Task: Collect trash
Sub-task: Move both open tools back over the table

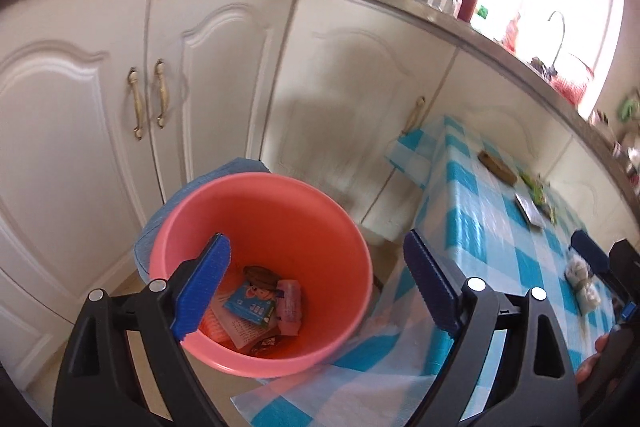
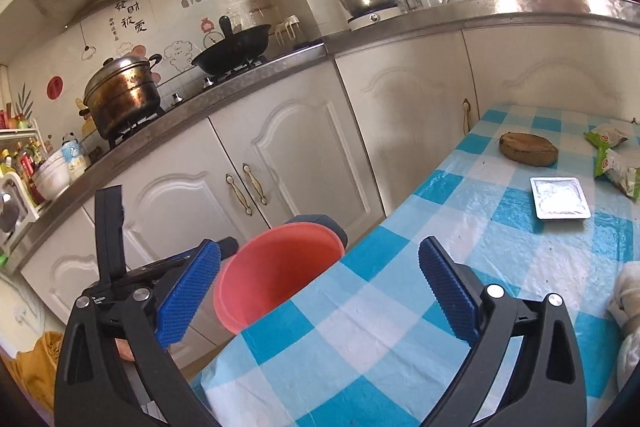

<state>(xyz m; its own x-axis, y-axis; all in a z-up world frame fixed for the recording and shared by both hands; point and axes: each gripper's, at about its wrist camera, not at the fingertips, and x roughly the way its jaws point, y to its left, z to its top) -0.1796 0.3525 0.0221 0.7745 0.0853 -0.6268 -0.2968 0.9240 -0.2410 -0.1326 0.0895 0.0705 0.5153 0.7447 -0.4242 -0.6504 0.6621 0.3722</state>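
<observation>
Both tongs stand spread with nothing between the pads: left gripper (image 1: 316,283) hangs over the pink bucket (image 1: 344,227), right gripper (image 2: 320,291) over the near edge of the blue-checked tablecloth (image 2: 500,239). Bucket sits on the floor just left of the table, mouth up, holding a blue carton (image 1: 250,303), pink wrappers and a brown disc. Left on the cloth: a flat silver foil tray (image 2: 560,203), long side running near to far, crumpled green wrappers (image 2: 612,159) at the far right, a brown round block (image 2: 528,147) beyond
</observation>
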